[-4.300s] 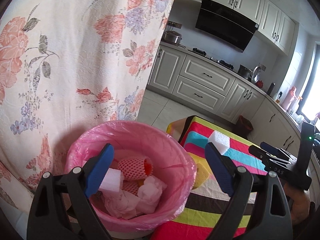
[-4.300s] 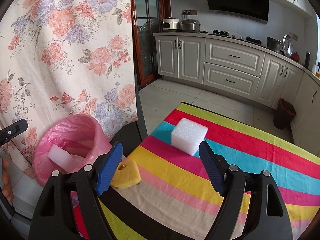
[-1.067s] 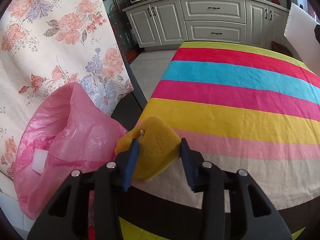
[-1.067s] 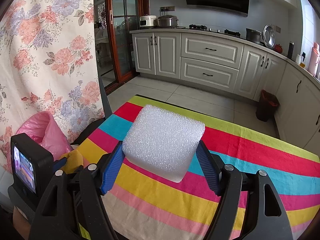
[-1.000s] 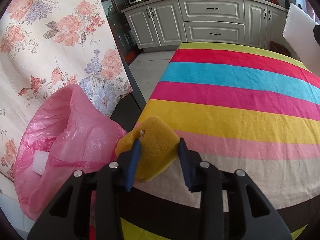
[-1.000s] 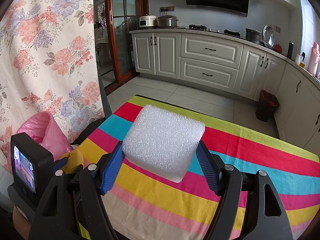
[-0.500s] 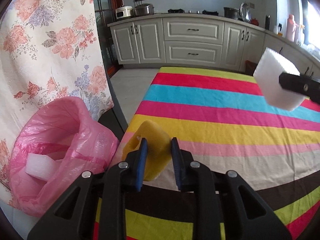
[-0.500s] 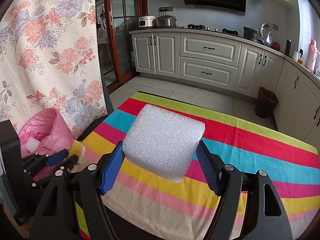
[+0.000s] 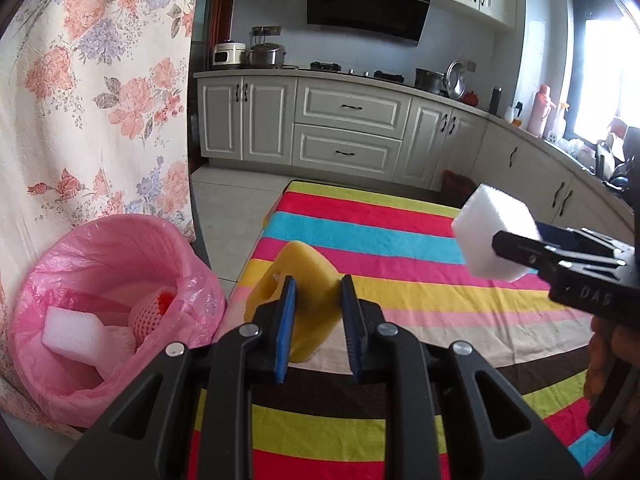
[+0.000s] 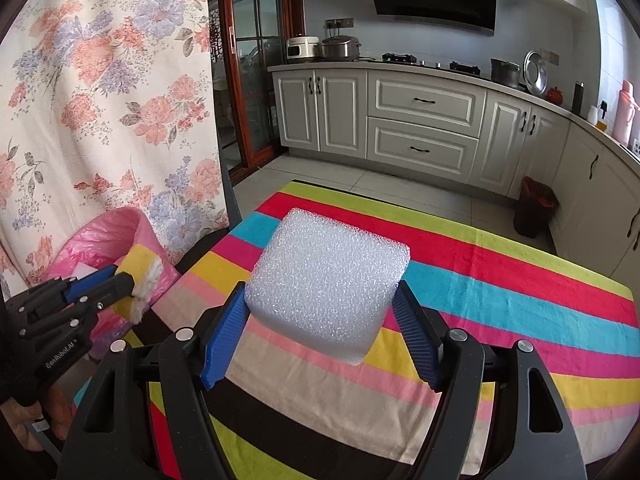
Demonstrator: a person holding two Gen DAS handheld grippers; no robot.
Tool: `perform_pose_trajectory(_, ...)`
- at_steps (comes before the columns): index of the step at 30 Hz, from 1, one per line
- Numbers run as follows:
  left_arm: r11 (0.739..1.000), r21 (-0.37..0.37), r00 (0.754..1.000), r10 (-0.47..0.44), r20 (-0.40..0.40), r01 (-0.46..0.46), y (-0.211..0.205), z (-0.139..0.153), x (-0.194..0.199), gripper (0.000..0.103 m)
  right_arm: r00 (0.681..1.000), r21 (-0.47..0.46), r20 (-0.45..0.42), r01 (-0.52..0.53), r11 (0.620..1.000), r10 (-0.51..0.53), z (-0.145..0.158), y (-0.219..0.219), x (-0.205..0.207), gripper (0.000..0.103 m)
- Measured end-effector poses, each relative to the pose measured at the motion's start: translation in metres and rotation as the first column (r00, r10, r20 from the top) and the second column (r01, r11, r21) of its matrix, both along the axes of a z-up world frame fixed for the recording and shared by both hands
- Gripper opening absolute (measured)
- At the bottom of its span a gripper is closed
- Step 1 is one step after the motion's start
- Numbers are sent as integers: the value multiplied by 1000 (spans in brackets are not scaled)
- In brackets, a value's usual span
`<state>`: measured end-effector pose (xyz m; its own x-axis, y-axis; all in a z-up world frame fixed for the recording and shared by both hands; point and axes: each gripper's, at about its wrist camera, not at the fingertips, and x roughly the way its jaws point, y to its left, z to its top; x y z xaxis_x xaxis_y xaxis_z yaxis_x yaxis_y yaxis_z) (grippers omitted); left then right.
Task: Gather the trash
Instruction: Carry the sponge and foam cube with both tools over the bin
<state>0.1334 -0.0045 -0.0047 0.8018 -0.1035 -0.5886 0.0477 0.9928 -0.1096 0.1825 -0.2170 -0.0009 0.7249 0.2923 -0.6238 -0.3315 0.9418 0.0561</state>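
Blue-padded black fingers of the left gripper (image 9: 316, 316) have just been closing and now pinch a yellow sponge block (image 9: 308, 280), squeezing it narrow between the pads and holding it clear of the cloth, above the table's near left corner. Just to its left stands a round bin lined with a pink plastic bag (image 9: 100, 248), its mouth open toward the camera; inside lie a white foam slab (image 9: 72, 330), a red-and-white foam fruit net (image 9: 150, 310) and crumpled pale tissue beneath them. The right gripper (image 10: 322, 328) clamps a white cube of bubbly packing foam (image 10: 328, 284) by two opposite faces, its jaws set wide around the block and holding it in the air over the striped tablecloth (image 10: 500, 280), which runs in bands of green, red, turquoise, pink, yellow, beige and dark brown. Behind the bin hangs a cream floral curtain (image 9: 92, 100), and pale kitchen cabinets (image 9: 348, 128) stand across the tiled floor beyond.
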Motion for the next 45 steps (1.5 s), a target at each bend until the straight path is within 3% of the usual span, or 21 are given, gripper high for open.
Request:
perform_pose_trajectory(13, 999, -49, 999, -20, 35, 21, 14, 23, -23, 22, 1000, 1, 18, -16, 1000, 16, 10, 1, -16, 69)
perform_pose_trajectory(23, 997, -38, 991, 73, 110, -69, 68, 62, -45, 22, 996, 11, 49, -82, 997, 81, 30, 31, -23, 69)
perform_pose_trajectory(36, 970, -87, 959, 239, 152, -228, 173, 93, -69, 22, 966, 12, 79, -246, 969, 245, 61, 126, -25, 69)
perform_pose_trajectory(45, 958, -107, 946, 279, 161, -265, 210, 100, -72, 22, 935, -5, 69, -348, 937, 347, 67, 199, -23, 69)
